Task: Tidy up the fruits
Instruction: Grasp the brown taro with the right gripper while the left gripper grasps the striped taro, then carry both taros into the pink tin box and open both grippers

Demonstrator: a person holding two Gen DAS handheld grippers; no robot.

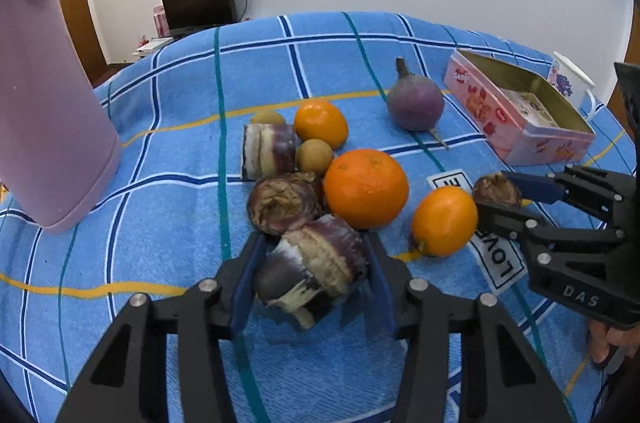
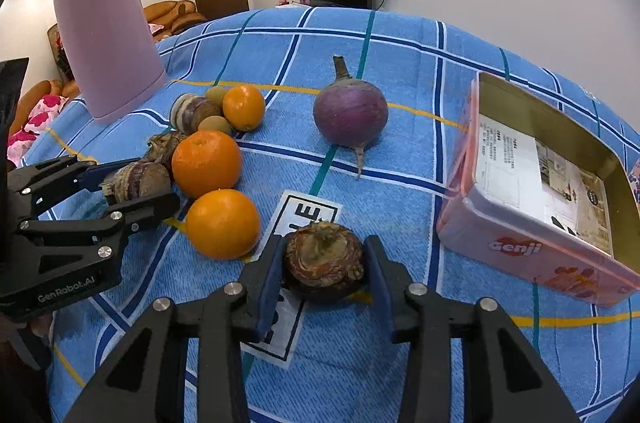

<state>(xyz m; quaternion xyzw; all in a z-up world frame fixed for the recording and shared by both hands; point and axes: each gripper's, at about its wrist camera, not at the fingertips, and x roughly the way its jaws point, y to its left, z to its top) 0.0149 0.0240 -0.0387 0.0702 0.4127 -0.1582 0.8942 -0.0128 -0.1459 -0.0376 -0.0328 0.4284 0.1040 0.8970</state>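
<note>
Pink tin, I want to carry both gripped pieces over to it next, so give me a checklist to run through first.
1. Left gripper on the purple-skinned chunk: ok, pads meet both sides.
2. Right gripper on the brown bulb: ok, pads against both sides.
3. Pink tin open: ok, no lid, only a printed sheet inside.
4. Way from bulb to tin: ok, bare cloth between.
5. Chunk's neighbours: not ok, the large orange and another dark chunk crowd it and may roll.
6. Pieces off the cloth: cannot tell.
</note>
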